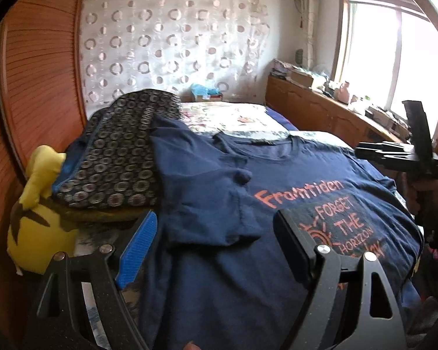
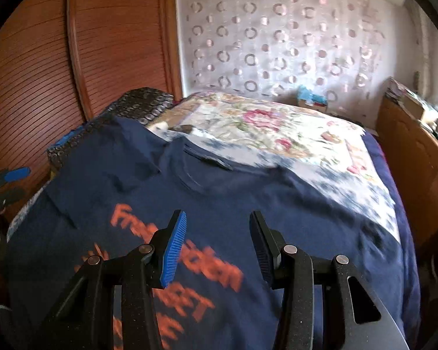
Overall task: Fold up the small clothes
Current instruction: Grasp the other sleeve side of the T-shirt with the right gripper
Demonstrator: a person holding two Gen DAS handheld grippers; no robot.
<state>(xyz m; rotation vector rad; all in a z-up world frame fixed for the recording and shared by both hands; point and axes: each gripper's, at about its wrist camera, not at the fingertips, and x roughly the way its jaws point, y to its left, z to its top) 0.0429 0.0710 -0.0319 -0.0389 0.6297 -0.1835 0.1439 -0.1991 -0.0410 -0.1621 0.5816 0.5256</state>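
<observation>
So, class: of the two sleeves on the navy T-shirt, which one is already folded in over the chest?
The sleeve on the side nearest the dark circle-patterned cushion: it lies over the navy T-shirt, beside the orange lettering.

The navy T-shirt (image 1: pixel 219 192) is soft matt cloth. Beside it, wooden slatted doors (image 2: pixel 35 81) shine slightly. Fingers (image 2: pixel 173 250) carry ribbed blue plastic.

Navy T-shirt (image 1: pixel 219 180) with orange lettering and an orange sun motif; white bedspread (image 2: pixel 277 128) with pink and green floral print; dark folded cloth (image 1: pixel 116 151) patterned with pale rings; yellow plush toy (image 1: pixel 38 227) with brown markings; white curtain (image 2: pixel 277 38) with grey-pink circles.
</observation>
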